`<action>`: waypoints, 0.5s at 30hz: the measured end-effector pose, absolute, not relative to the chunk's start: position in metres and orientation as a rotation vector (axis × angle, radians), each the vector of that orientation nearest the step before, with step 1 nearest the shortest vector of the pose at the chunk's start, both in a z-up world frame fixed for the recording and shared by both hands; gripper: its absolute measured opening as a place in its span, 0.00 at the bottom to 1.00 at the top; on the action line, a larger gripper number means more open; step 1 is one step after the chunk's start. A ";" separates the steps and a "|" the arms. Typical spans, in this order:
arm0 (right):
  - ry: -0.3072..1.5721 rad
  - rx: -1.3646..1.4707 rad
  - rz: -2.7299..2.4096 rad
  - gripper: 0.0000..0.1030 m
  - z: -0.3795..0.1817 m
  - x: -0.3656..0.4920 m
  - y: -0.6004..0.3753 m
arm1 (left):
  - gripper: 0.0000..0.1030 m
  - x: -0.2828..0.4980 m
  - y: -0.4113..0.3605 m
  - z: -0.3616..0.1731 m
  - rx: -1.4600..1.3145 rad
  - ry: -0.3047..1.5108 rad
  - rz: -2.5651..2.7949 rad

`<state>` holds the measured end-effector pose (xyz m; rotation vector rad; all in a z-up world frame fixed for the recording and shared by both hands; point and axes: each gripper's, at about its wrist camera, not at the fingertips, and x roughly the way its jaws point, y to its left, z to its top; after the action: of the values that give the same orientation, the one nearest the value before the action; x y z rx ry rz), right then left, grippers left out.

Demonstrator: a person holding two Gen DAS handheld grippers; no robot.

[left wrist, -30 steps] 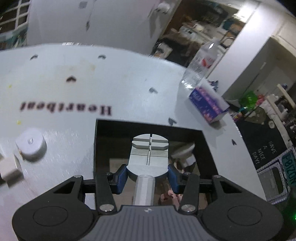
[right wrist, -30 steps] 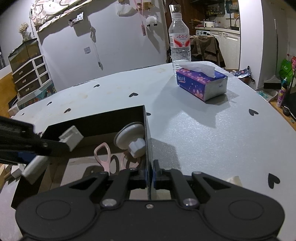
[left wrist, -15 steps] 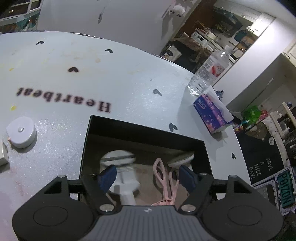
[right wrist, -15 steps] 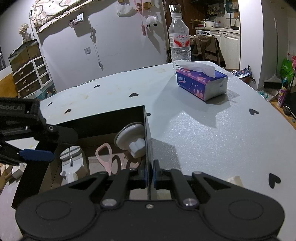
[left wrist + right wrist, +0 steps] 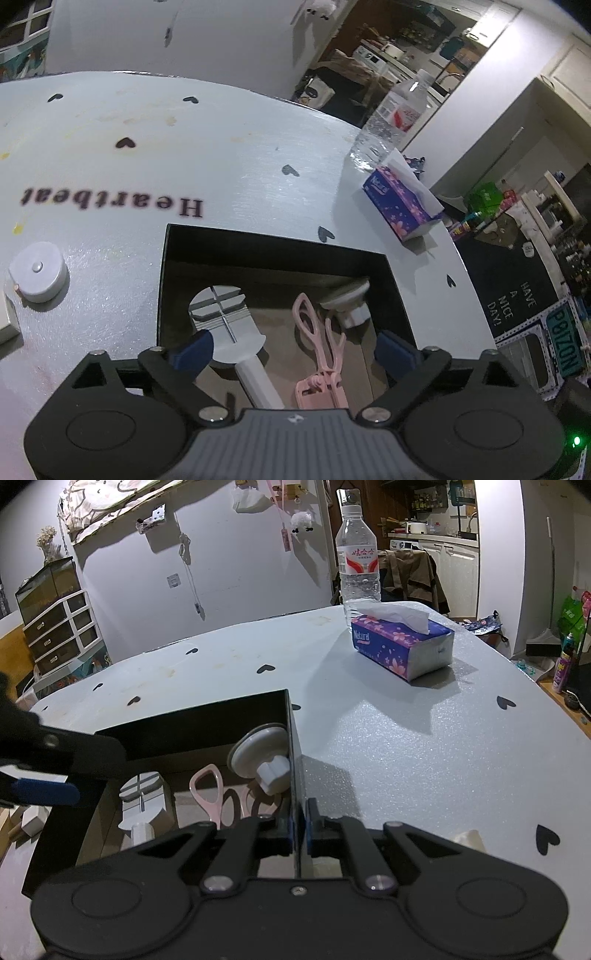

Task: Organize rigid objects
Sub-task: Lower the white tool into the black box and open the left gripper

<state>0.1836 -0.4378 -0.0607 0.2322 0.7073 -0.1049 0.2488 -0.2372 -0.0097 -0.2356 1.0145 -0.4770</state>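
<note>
**Grey tool lies in the black box**

Left wrist: left tongs (image 5: 293, 352) spread wide above the black box (image 5: 273, 251); grey tool (image 5: 225, 314), pink eyelash curler (image 5: 319, 347), suction cup (image 5: 349, 299) inside.

Right wrist: right tongs (image 5: 298, 825) clenched on the box's right wall; tissue pack (image 5: 402, 644) on the bench (image 5: 406, 738).

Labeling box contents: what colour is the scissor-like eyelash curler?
Pale pink plastic eyelash curler, lying in the black open box; clearest in the left wrist view.

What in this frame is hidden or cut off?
- Pink eyelash curler: its head end hidden by left tongs body, left wrist view.
- Box near wall: hidden behind right tongs, right wrist view.
- Beige item: cut off at left edge.
</note>
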 end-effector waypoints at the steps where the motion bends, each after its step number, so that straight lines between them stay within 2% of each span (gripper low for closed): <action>1: 0.707 0.232 -0.105 0.06 -0.061 0.184 -0.438 | 0.95 0.247 -0.237 -0.008 -0.230 1.007 -0.485; 5: 0.707 0.231 -0.105 0.06 -0.061 0.184 -0.438 | 1.00 0.237 -0.233 0.000 -0.180 0.938 -0.521; 15: 0.708 0.229 -0.106 0.06 -0.061 0.183 -0.439 | 1.00 0.214 -0.214 0.007 -0.069 0.839 -0.555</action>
<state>0.1833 -0.4386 -0.0611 0.2290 0.7078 -0.1063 0.2139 -0.2140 0.0066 -0.0694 0.8387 -0.5547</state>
